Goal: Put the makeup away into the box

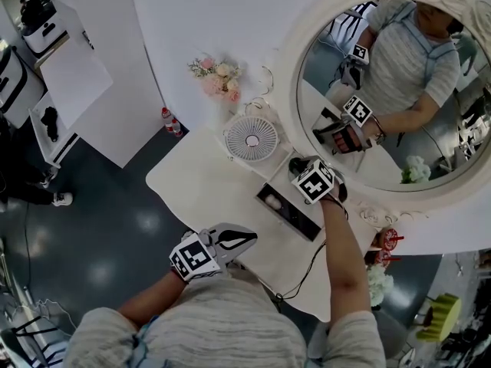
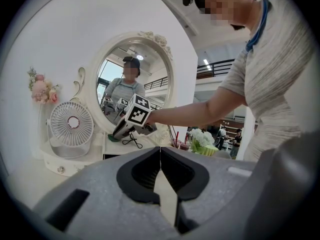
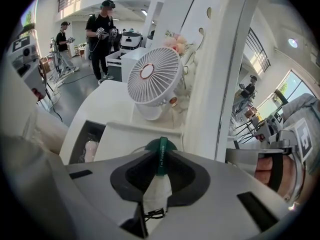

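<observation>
A slim dark green makeup piece (image 3: 161, 155) with pale lettering along its thin edge stood upright at the lower centre of the right gripper view. It was clamped between the jaws of the right gripper (image 3: 159, 170), with a rounded green part showing just behind its top. The long, open, dark-lined rectangular box (image 1: 298, 219) lay slantwise at the centre of the head view. A pale pinkish item (image 1: 272, 200) lay in its upper-left end.

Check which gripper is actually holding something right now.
The right gripper: its jaws pinch a thin green item edge-on. The left gripper has its jaws together on nothing.
</observation>
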A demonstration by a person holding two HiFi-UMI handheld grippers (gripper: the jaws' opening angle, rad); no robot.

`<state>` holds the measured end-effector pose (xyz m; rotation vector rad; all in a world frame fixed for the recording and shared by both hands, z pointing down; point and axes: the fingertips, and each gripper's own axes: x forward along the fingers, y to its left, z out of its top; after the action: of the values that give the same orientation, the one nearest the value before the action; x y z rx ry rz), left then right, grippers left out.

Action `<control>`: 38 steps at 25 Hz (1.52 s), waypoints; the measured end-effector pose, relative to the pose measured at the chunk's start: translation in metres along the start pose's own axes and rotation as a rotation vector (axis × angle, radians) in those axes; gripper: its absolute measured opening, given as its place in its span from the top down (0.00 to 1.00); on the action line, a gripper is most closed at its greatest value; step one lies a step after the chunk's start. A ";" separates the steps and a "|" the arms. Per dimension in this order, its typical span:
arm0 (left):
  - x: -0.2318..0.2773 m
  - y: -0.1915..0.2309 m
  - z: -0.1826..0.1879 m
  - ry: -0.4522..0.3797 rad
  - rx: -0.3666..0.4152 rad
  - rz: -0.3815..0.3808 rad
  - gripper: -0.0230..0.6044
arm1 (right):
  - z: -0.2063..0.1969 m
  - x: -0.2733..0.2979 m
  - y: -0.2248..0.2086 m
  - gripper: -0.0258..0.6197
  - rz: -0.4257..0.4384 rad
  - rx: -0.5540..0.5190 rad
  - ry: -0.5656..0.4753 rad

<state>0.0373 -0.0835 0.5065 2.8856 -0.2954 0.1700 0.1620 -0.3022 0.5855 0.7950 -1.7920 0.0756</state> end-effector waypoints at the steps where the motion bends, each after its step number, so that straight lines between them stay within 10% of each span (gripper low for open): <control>1: -0.001 0.000 0.000 0.000 0.000 0.002 0.94 | 0.000 0.000 0.000 0.88 0.000 -0.004 0.000; 38: 0.014 -0.036 0.005 -0.008 0.042 -0.034 0.94 | 0.001 -0.110 0.044 0.95 -0.013 0.152 -0.344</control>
<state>0.0590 -0.0531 0.4959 2.9310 -0.2471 0.1610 0.1546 -0.2164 0.5038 0.9732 -2.1237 0.0709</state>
